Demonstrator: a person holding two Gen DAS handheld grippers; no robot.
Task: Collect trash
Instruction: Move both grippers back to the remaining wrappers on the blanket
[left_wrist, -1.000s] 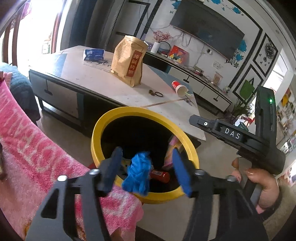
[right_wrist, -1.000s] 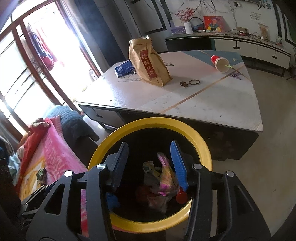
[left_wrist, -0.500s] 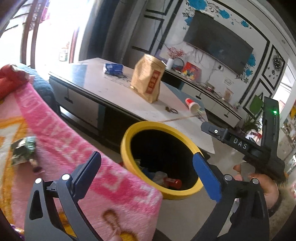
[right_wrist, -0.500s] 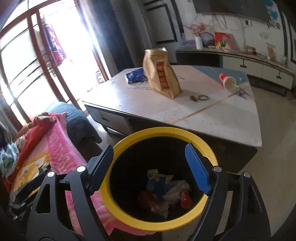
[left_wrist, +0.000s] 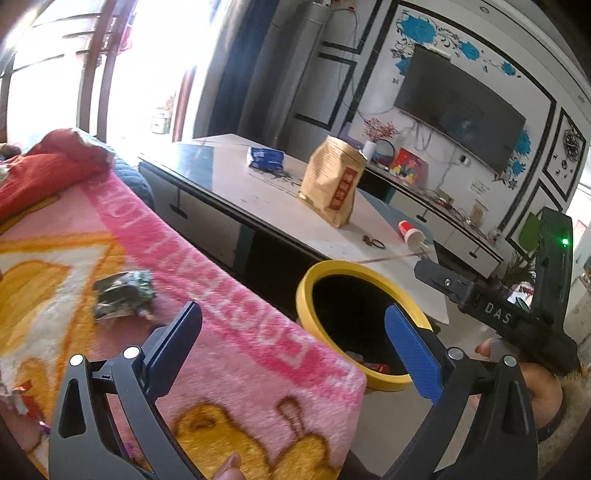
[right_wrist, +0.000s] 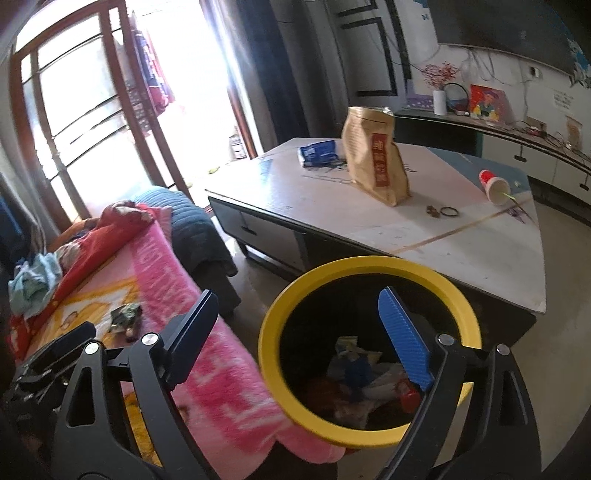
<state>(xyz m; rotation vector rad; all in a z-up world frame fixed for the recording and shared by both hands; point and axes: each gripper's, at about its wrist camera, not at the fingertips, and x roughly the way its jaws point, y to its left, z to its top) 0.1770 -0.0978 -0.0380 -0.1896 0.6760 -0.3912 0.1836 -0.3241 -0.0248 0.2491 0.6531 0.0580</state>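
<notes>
Standing beside pink blanket (left_wrist: 229, 332): yellow-rimmed bin (right_wrist: 369, 266); possibly crumpled wrapper (left_wrist: 123, 293) on blanket; both grippers (left_wrist: 293, 343) (right_wrist: 299, 332) spread, empty.

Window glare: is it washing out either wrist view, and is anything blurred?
Left wrist: the window is blown out white, and the blanket looks smeared. Right wrist: the window is overexposed with a streak of flare; the bin edges are soft.
</notes>
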